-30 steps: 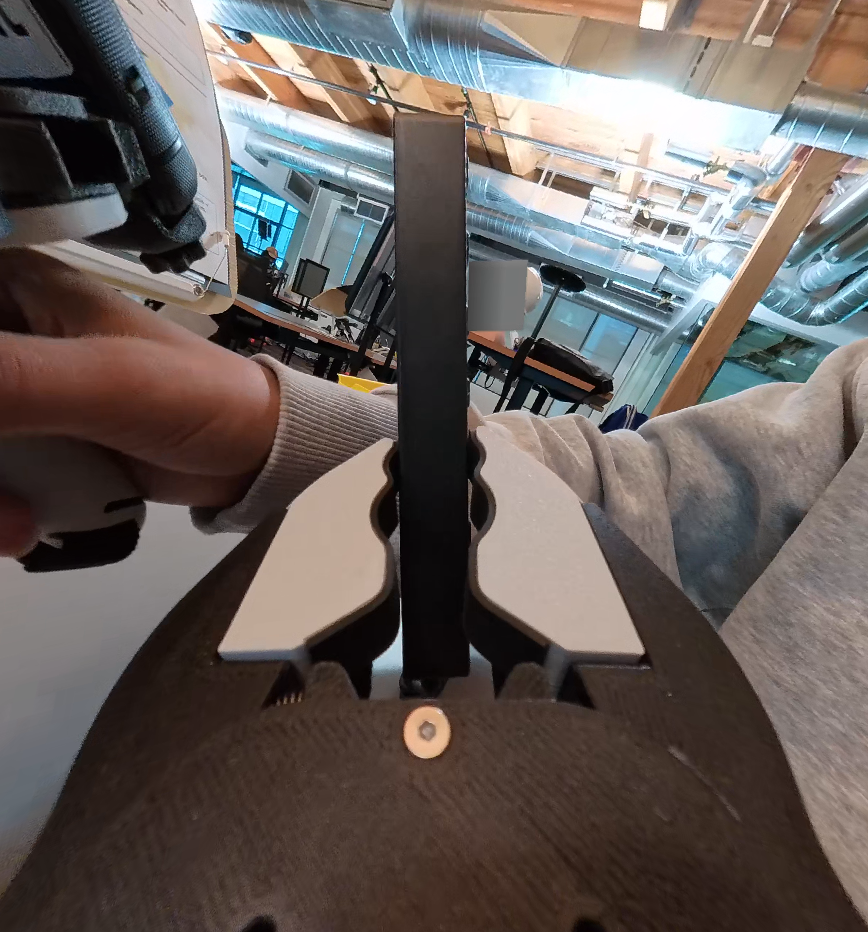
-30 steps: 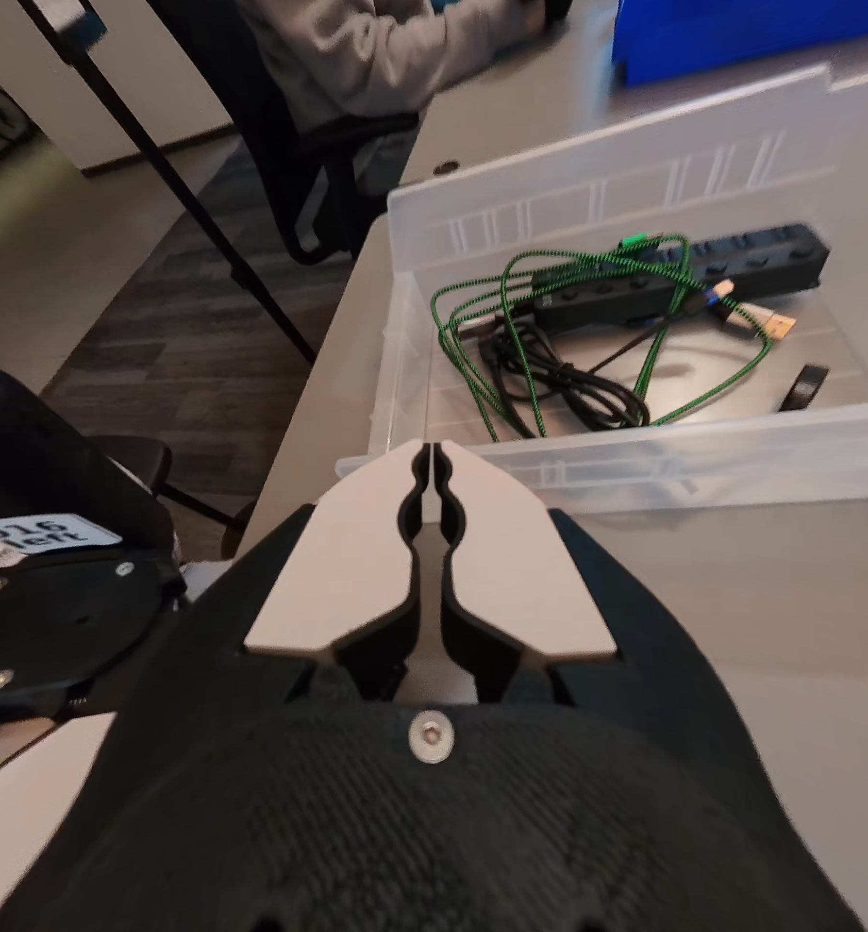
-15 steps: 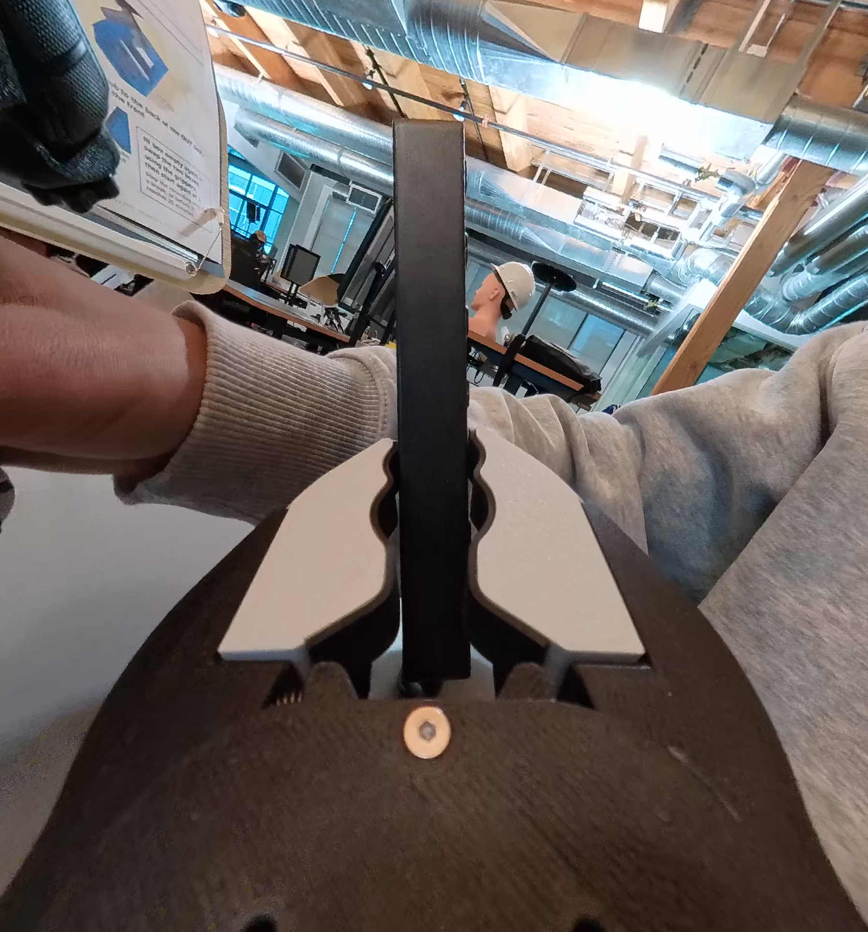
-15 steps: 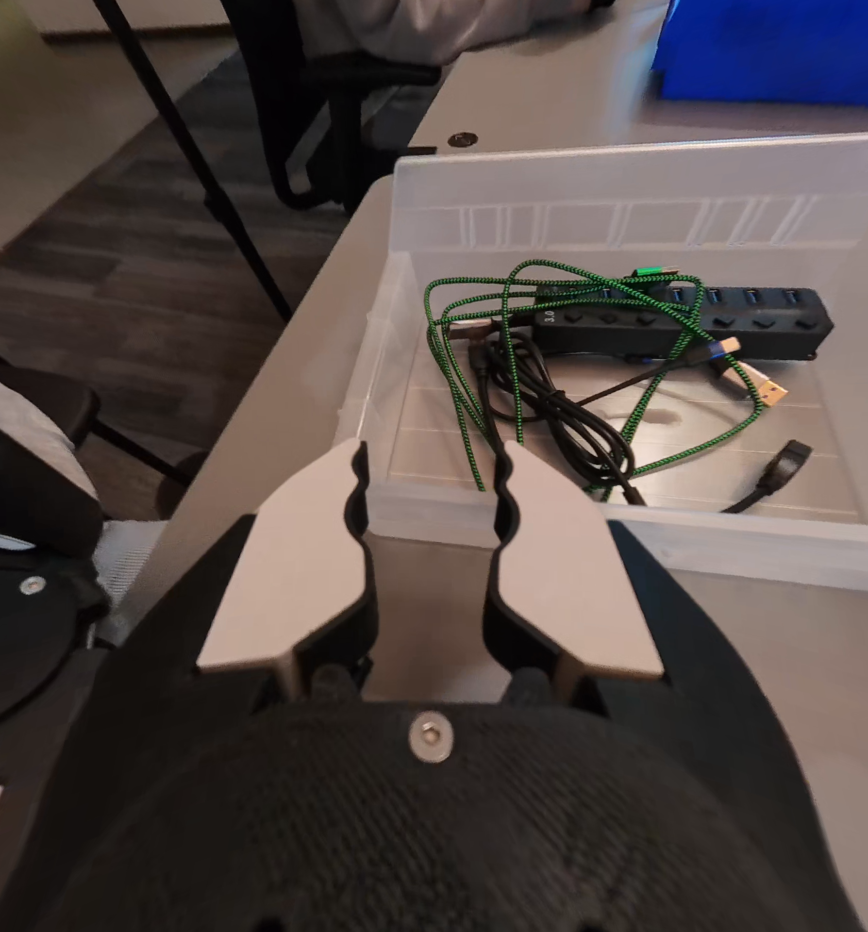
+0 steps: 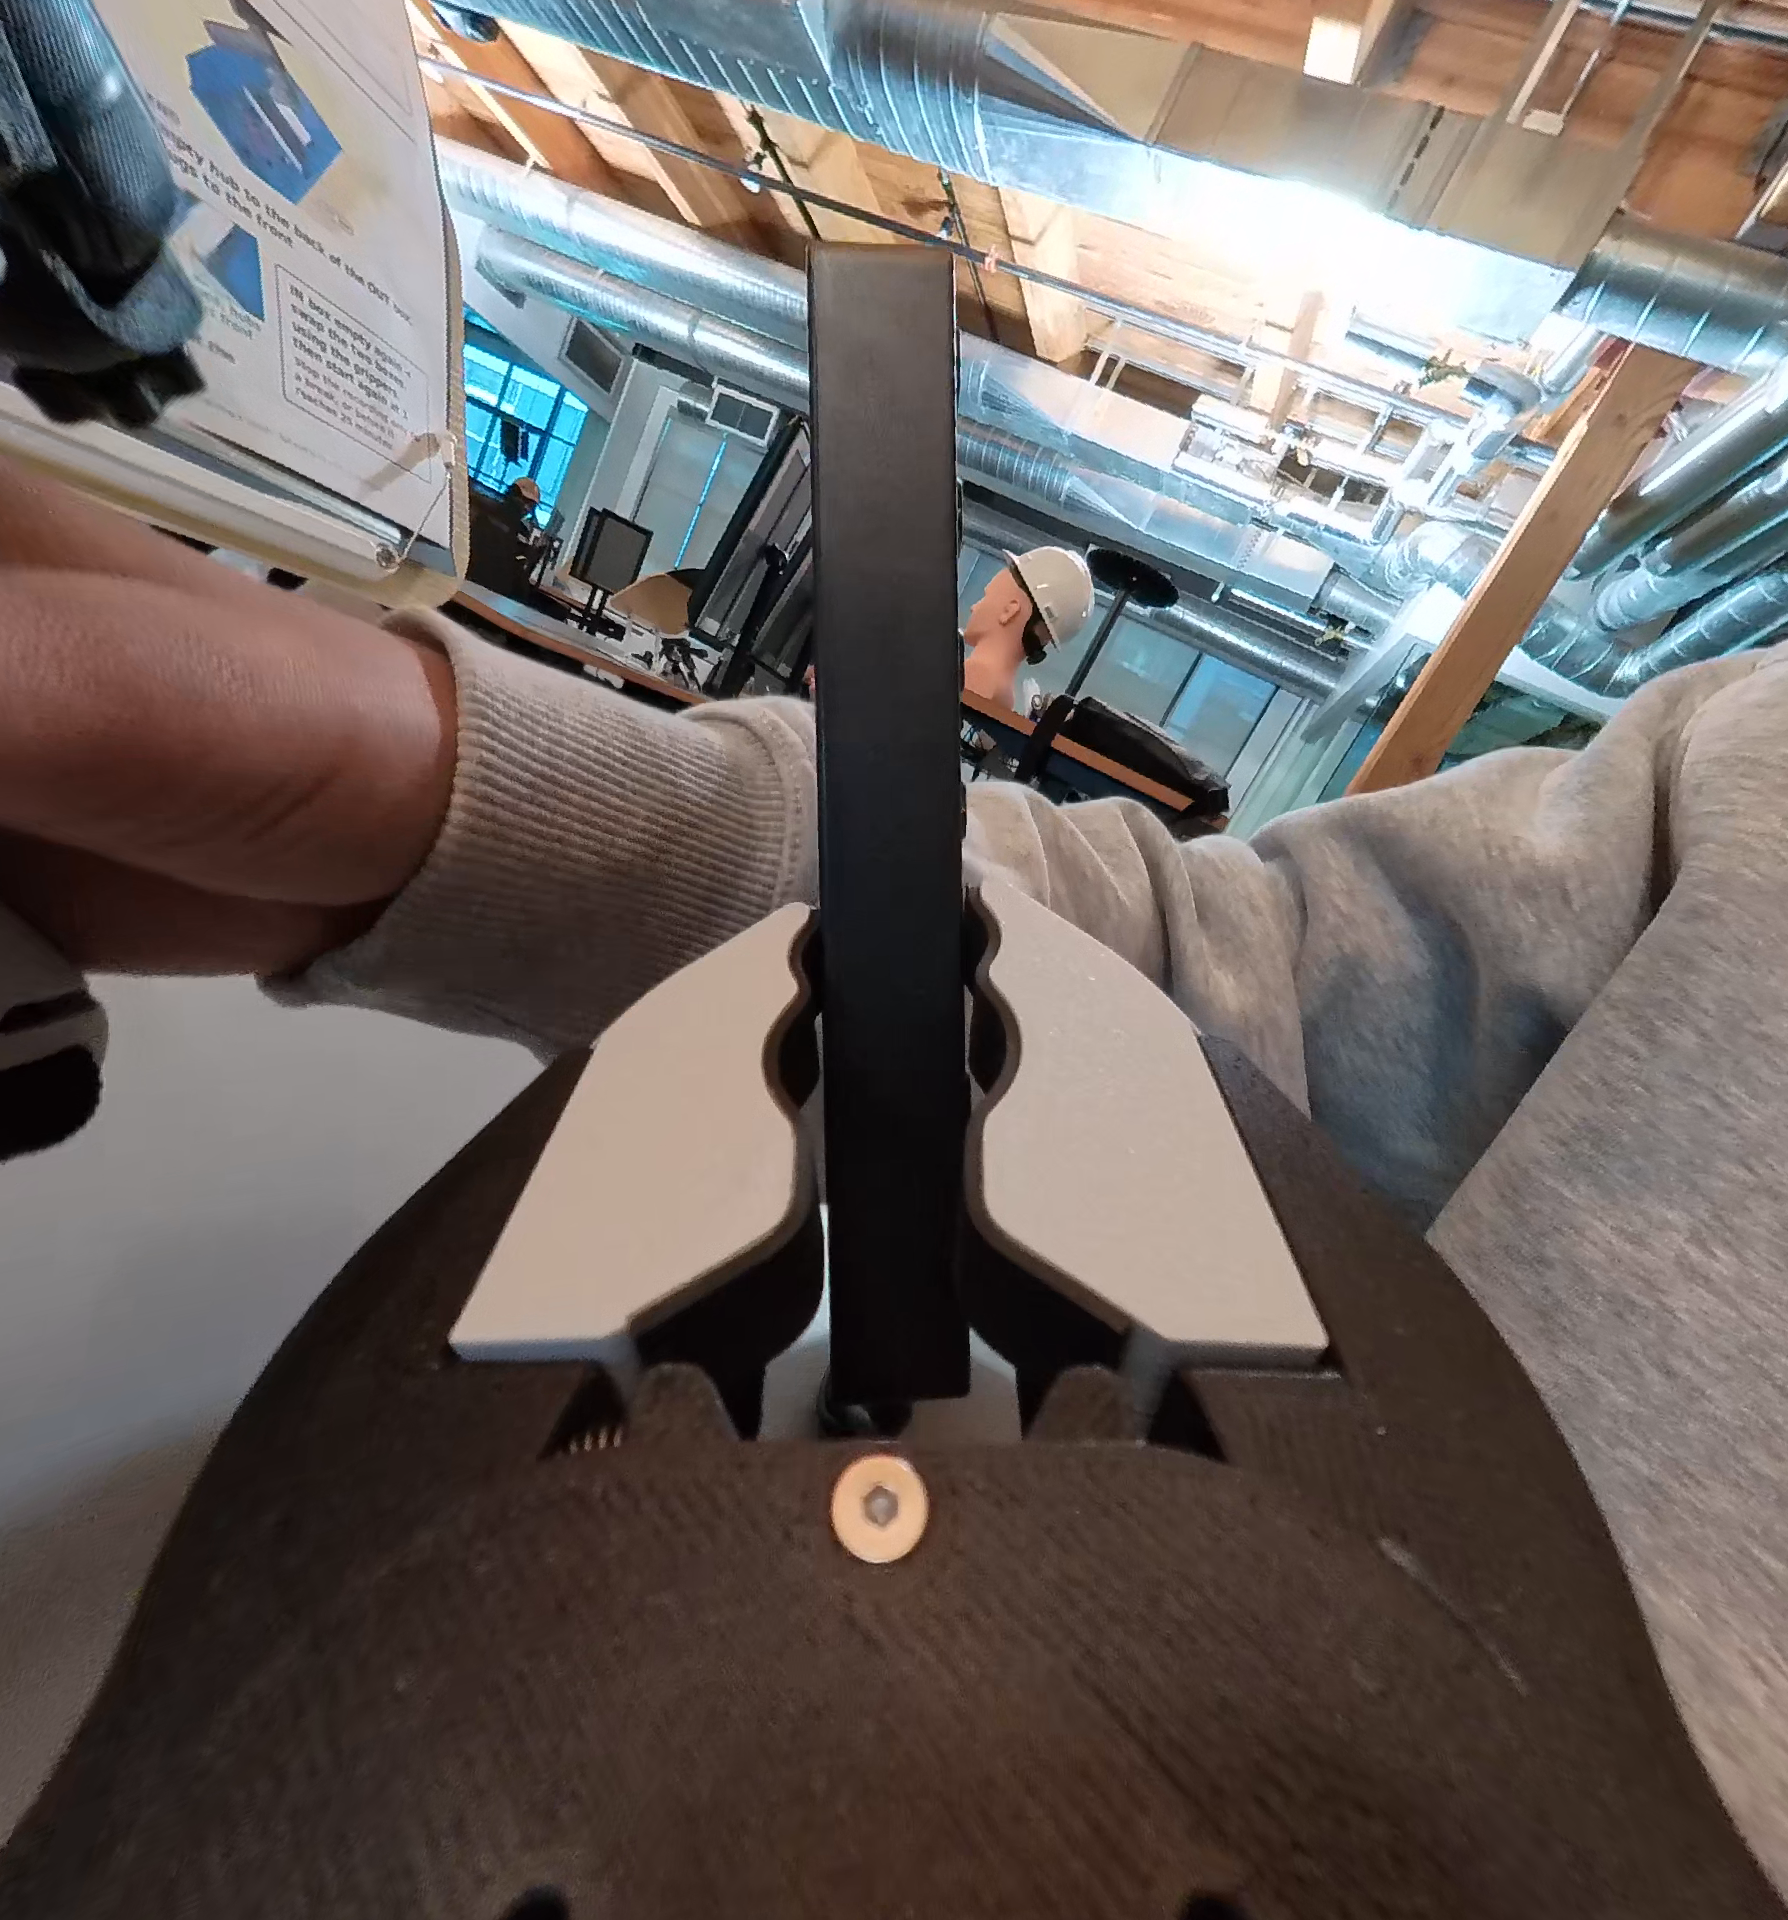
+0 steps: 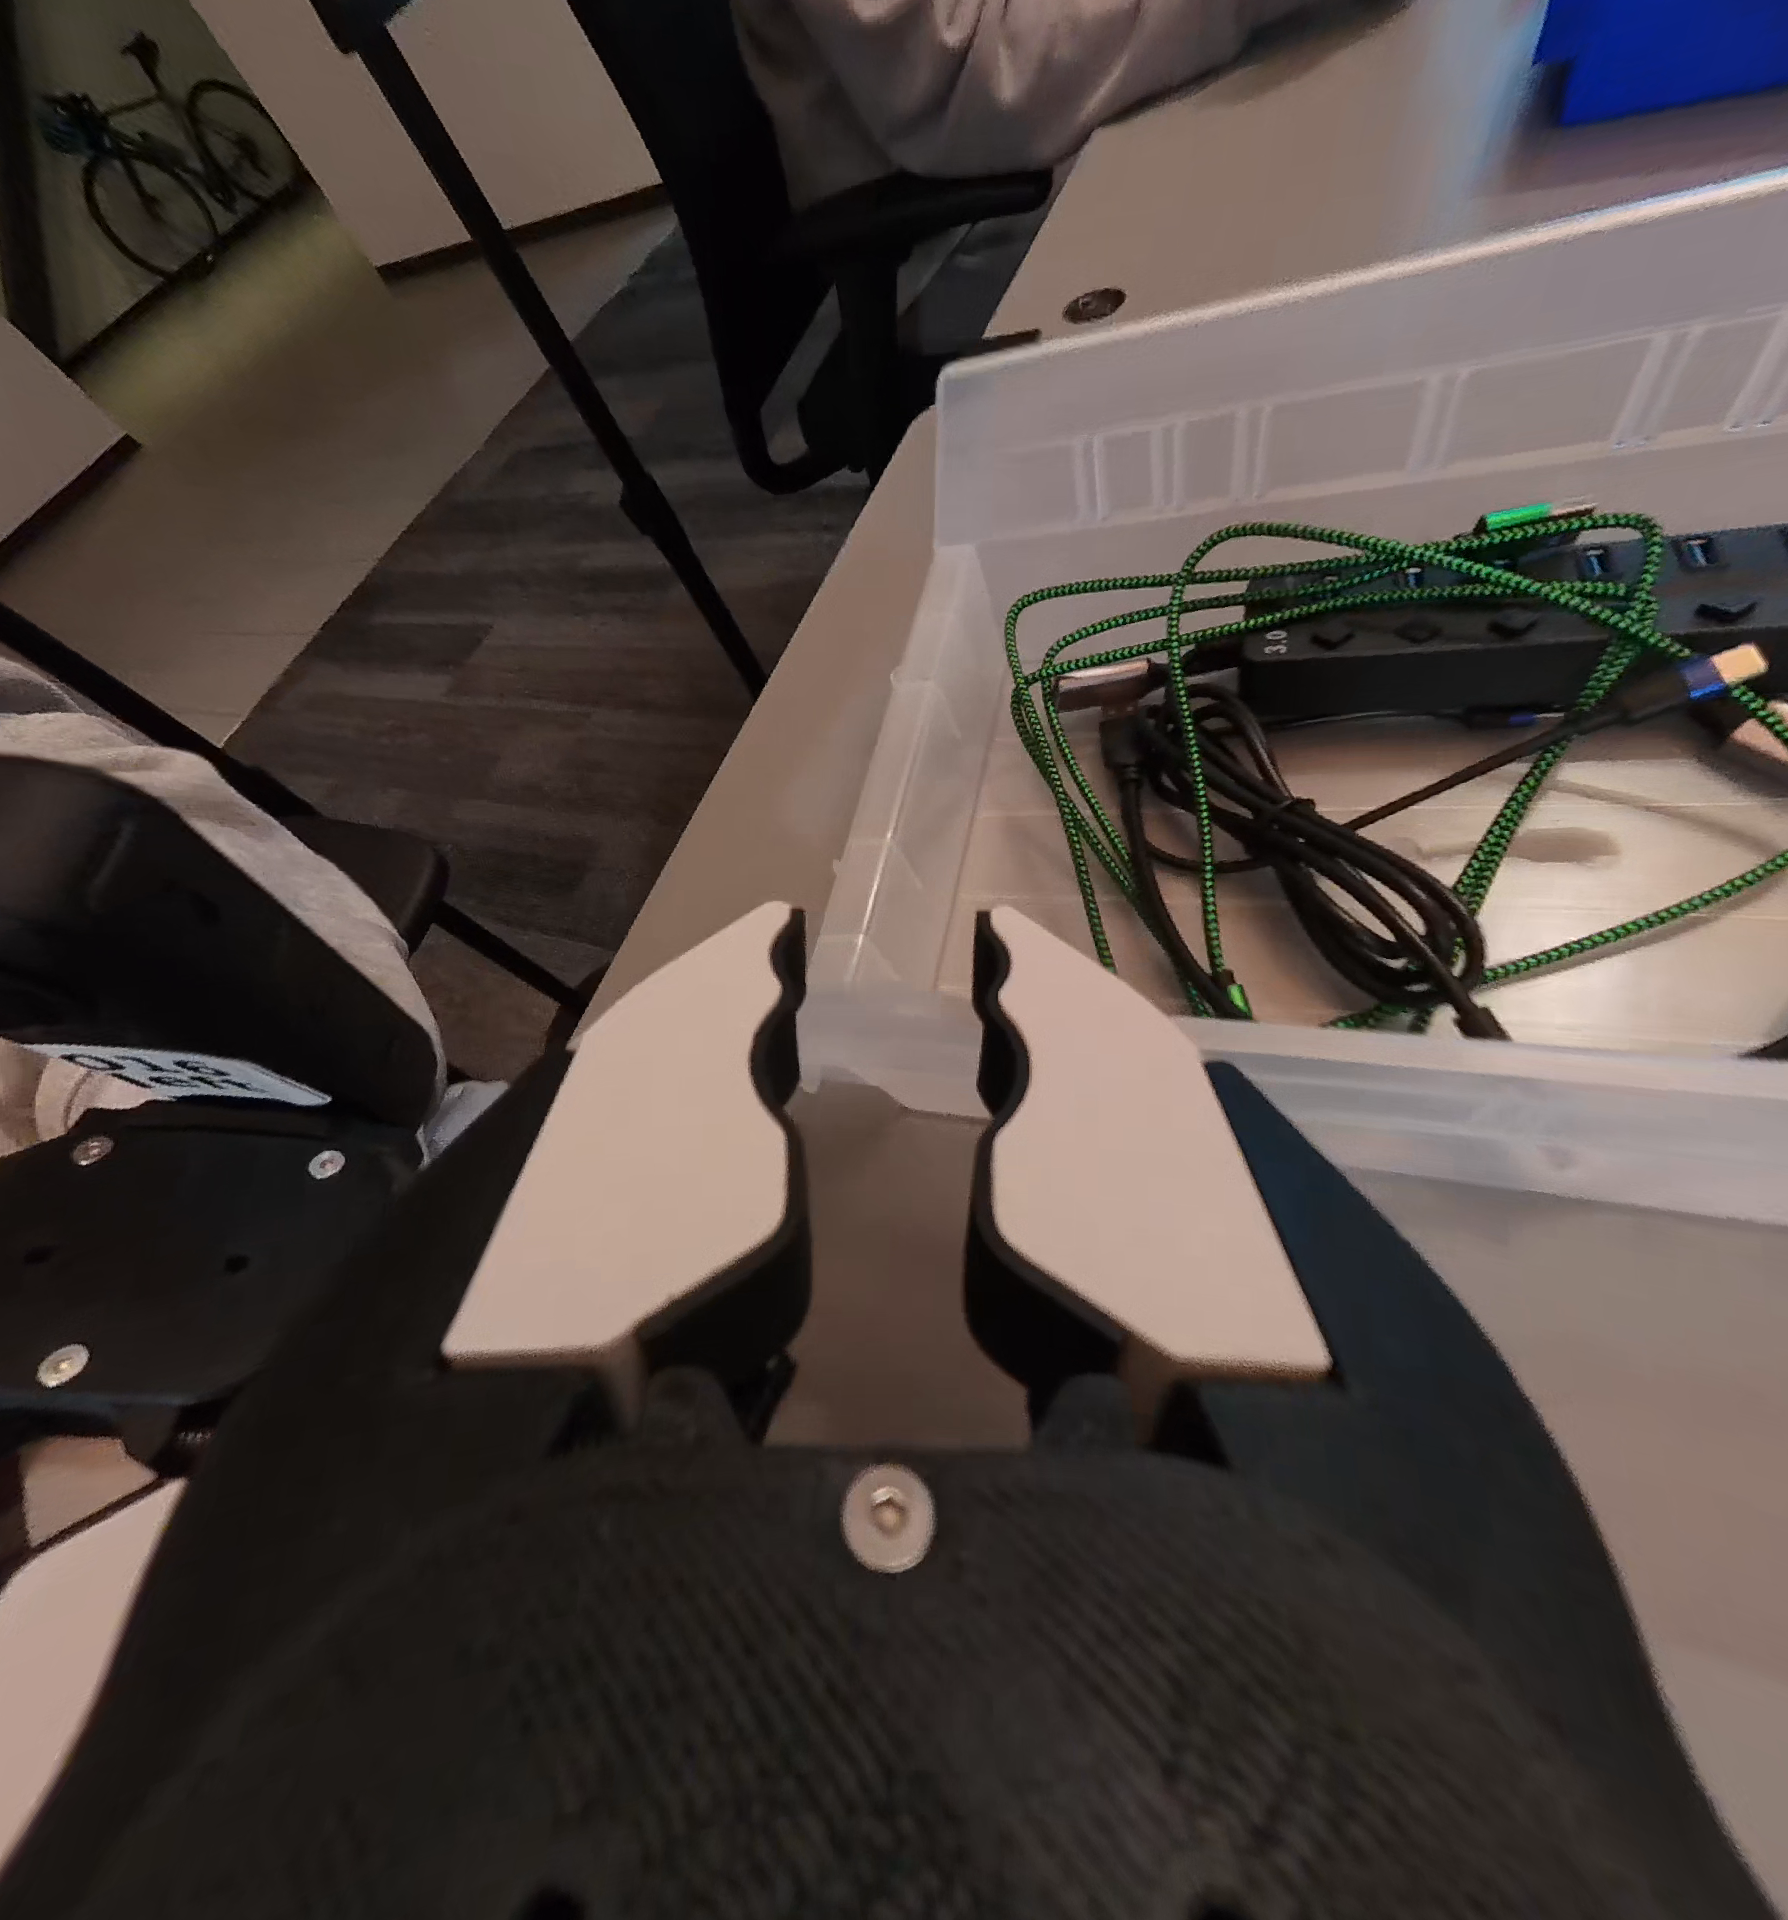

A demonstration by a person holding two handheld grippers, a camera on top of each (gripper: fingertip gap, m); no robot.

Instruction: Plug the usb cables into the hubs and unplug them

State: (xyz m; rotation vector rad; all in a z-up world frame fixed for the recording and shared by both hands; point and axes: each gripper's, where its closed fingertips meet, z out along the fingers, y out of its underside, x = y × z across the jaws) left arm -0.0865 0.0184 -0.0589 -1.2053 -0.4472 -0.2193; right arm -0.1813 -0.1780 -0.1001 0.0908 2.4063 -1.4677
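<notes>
My left gripper (image 5: 890,925) is shut on a long black USB hub (image 5: 885,644) that stands upright between its jaws and points at the ceiling. My right gripper (image 6: 888,925) is open and empty, just in front of the near left corner of a clear plastic bin (image 6: 1233,457). In the bin lie a second black USB hub (image 6: 1555,644), a green braided cable (image 6: 1098,665), a black cable (image 6: 1305,862) and a gold-tipped plug (image 6: 1731,665).
A hand (image 5: 173,748) and grey sleeve (image 5: 1492,987) hold the right gripper's handle in the left wrist view. The left gripper's body (image 6: 142,1195) shows at left in the right wrist view. A blue bin (image 6: 1690,52) stands beyond the clear bin. The table edge (image 6: 724,810) drops to the floor at left. The left gripper's tips are roughly 20 cm from the right gripper's. The gold-tipped plug (image 6: 1731,665) is closer to my right gripper, around 20 cm from its tips; the left tips are 40 cm off.
My right gripper went from shut to open, then narrowed a little, and swung toward the bin's left corner. The left gripper kept its hold on the hub.
</notes>
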